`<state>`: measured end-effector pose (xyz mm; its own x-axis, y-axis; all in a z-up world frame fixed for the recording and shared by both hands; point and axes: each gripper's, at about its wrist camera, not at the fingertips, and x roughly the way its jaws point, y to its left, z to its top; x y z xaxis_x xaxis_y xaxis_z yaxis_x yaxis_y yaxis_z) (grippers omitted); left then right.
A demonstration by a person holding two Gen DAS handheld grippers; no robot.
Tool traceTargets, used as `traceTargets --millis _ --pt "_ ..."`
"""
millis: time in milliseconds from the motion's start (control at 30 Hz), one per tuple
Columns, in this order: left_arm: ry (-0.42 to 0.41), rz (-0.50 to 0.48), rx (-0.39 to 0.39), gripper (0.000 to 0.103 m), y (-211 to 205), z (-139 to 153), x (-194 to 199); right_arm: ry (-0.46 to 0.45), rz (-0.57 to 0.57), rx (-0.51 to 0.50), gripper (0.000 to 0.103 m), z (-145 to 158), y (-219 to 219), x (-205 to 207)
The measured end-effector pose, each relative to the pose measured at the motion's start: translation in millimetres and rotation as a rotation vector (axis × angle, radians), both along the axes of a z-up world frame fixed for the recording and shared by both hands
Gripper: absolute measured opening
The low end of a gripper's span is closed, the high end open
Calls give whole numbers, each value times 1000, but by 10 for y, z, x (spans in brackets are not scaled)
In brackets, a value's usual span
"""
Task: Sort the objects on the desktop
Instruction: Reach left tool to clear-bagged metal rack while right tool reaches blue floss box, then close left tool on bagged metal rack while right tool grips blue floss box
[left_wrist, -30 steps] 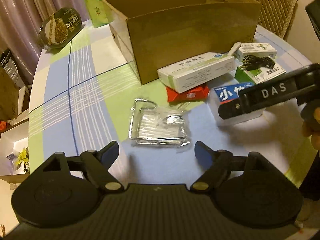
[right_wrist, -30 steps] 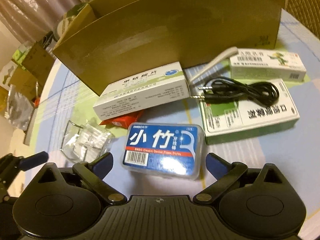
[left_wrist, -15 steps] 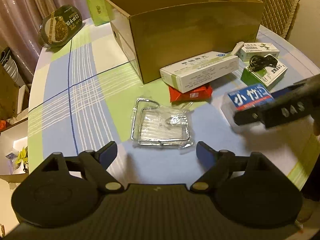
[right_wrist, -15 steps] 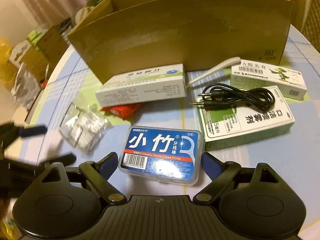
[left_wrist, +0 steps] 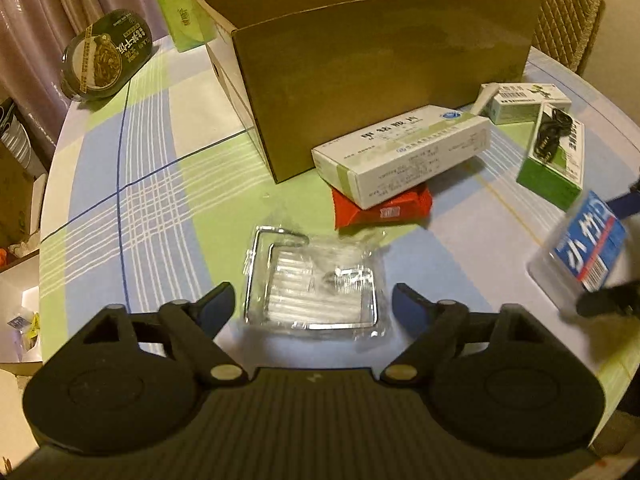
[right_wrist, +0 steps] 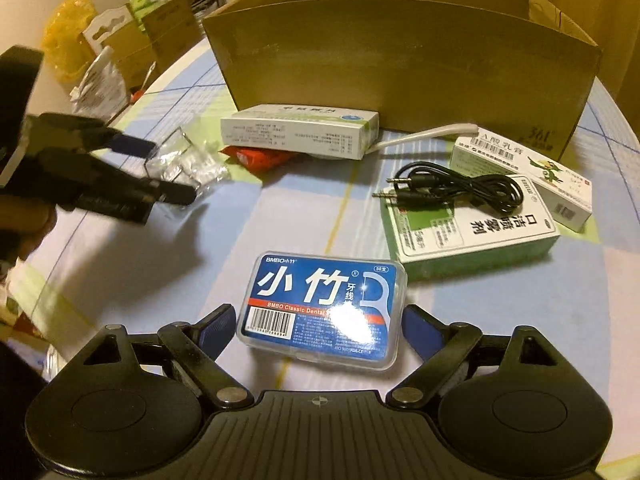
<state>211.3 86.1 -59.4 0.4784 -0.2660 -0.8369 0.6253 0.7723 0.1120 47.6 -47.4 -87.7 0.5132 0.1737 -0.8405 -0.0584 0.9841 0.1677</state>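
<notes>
From the left wrist, the left gripper (left_wrist: 312, 300) tilts down over the chrome wire rack sealed in a crinkled clear plastic bag (left_wrist: 312, 286), which lies flat on the checked blue-and-green tablecloth (left_wrist: 140, 200) in front of the open brown cardboard box (left_wrist: 380, 68). Its jaws, spread wider than the rack, have just been closing, the blue pads either side of the bag and not yet pressing it. I judge the slick film the risk: the pads could catch plastic alone (not wire) and the rack would slide out on lifting.

From the right wrist, the right gripper (right_wrist: 318, 320) also slopes downward, its fingers spread around the clear plastic floss-pick case with a blue label (right_wrist: 322, 312); a pad sits just beside each short end, contact uncertain. A grip on the rounded smooth corners could squirt the case forward toward the green-and-white carton carrying a coiled black audio cable (right_wrist: 472, 232)
</notes>
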Motion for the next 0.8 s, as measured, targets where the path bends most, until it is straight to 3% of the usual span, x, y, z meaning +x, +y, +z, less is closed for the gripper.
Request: traceTargets --millis 167,500,800 --pt "5 3 4 65 -69 13 6 -6 19 -9 87 19 -69 -72" --pt "26 -110 9 64 -232 86 -701 -58 104 -89 87 38 -222 -285" --pt "12 -79 -17 66 -387 24 -837 -97 49 -99 93 -59 -247 -370"
